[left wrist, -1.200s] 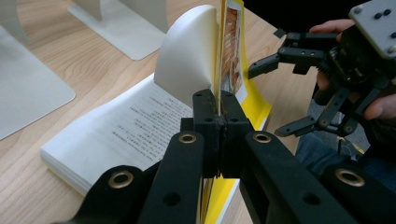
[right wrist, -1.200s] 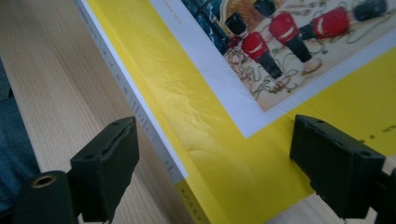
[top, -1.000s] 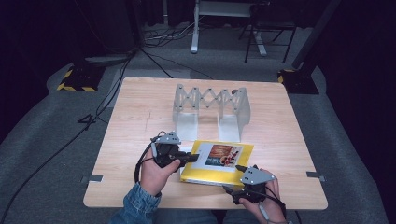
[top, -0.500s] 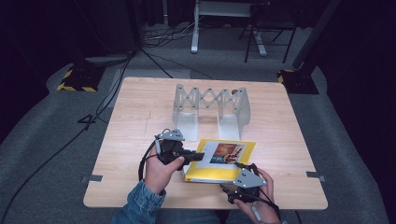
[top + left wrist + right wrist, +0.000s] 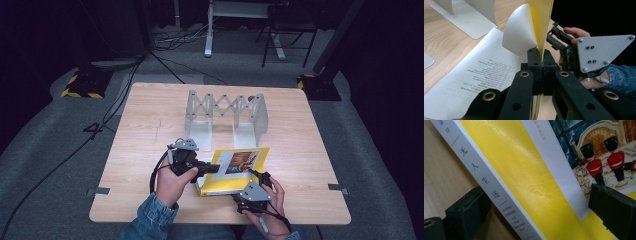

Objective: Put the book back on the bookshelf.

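Note:
A yellow paperback point(image 5: 226, 184) lies near the table's front edge. My left gripper point(image 5: 212, 168) is shut on the edge of its front cover point(image 5: 544, 22), which stands lifted. A white leaf point(image 5: 520, 35) curls up beside the cover, and a printed page point(image 5: 479, 72) lies flat below. My right gripper point(image 5: 256, 176) is at the book's near right corner. Its jaws have just been opening and stand wide apart point(image 5: 539, 202). The grey spine point(image 5: 481, 180) and yellow cover lie between them, and the pads do not press on either.
A grey metal expanding book rack point(image 5: 227, 112) stands on the wooden table point(image 5: 145, 125) behind the book. Cables trail over the floor at the far left. The person's two hands are close together at the front edge.
The right gripper has come in closer to the book's near edge and sunk a little, with its jaws spreading wider. The left gripper has kept still on the cover.

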Demonstrator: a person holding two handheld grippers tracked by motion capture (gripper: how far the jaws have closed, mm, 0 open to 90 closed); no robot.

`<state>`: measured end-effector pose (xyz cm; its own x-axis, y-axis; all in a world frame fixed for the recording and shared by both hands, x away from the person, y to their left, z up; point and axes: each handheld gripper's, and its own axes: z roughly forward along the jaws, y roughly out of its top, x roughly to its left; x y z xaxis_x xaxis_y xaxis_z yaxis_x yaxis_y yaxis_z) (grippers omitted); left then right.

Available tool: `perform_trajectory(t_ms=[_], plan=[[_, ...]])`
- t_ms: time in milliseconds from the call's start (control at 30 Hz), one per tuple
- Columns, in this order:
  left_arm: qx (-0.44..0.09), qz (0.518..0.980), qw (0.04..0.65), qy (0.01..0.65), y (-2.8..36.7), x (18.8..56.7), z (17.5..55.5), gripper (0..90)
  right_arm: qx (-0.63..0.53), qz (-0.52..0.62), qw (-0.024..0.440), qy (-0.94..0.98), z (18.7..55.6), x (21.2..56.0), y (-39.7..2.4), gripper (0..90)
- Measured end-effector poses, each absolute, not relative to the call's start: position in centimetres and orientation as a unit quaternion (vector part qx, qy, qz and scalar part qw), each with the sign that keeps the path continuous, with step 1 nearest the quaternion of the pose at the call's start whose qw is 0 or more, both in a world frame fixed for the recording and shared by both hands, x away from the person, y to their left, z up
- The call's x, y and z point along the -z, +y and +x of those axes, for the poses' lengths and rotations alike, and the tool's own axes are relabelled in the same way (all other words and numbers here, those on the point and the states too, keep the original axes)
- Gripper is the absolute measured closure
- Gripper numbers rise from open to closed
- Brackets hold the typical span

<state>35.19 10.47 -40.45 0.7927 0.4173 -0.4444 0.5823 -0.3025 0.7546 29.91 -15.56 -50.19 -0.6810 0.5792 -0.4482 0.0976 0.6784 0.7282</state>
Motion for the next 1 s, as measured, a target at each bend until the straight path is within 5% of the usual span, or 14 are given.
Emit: perform_trajectory(t_ms=[533, 733, 1000], plan=[[0.108, 0.801, 0.502, 0.308, 10.3, 40.8, 34.8, 88.5, -0.33, 0.208, 0.424, 0.817, 30.7, 51.4, -14.5, 4.0], [0.097, 0.804, 0.496, 0.313, 10.3, 41.0, 34.8, 87.9, -0.303, 0.174, 0.418, 0.839, 30.3, 51.1, -14.5, 40.4], [0.039, 0.787, 0.503, 0.355, 11.8, 40.8, 35.1, 70.0, -0.253, 0.097, 0.452, 0.85, 29.4, 50.5, -14.0, 64.6]])
